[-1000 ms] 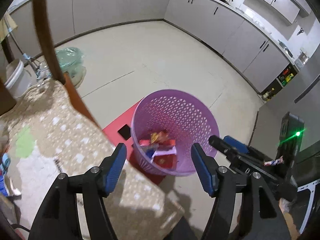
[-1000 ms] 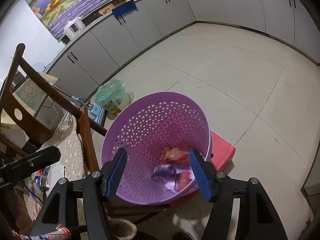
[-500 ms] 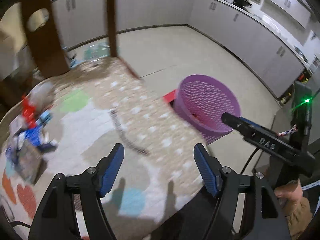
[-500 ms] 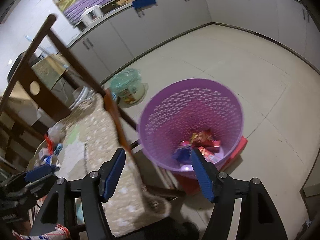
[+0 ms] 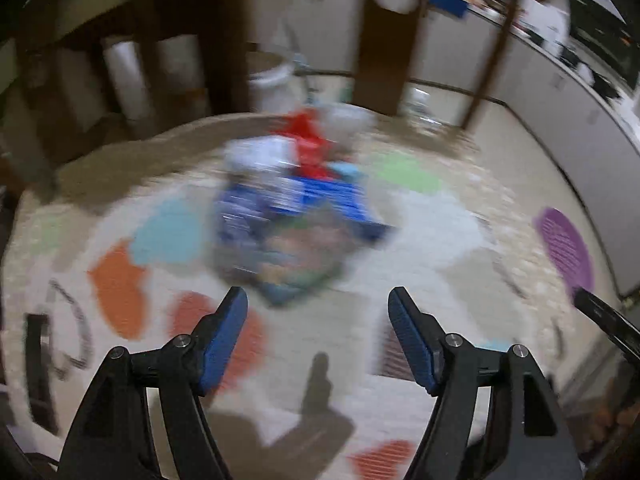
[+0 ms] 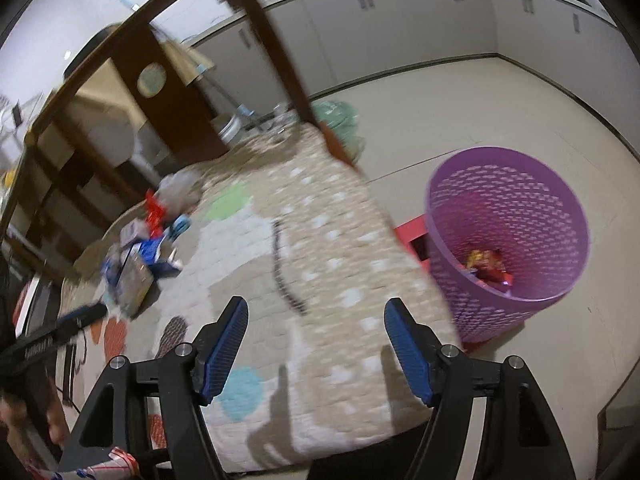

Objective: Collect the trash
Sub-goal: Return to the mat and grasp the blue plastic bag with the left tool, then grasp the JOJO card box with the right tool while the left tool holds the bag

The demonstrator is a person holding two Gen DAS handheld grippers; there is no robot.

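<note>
A heap of trash (image 5: 288, 208), red, blue and white wrappers and packets, lies blurred on the patterned tablecloth (image 5: 420, 240) just beyond my left gripper (image 5: 316, 294), whose jaws stand apart with nothing between them. The right wrist view shows the same heap (image 6: 136, 256) at the left of the cloth (image 6: 328, 248). My right gripper (image 6: 316, 303) hangs over the table's near edge; its jaws are opening and hold nothing. The purple mesh basket (image 6: 500, 200) stands on the floor to the right, with several wrappers (image 6: 486, 268) in it. The basket (image 5: 564, 248) also shows at the left view's right edge.
A dark wooden chair (image 6: 176, 92) stands behind the table. A red box (image 6: 412, 232) lies by the basket's foot. A green bag (image 6: 340, 120) sits on the floor beyond the table corner. Grey cabinets (image 6: 420, 20) line the far walls.
Both grippers have swung left, away from the basket and over the table. The left one now faces the trash heap. Both pairs of jaws stand a little wider.
</note>
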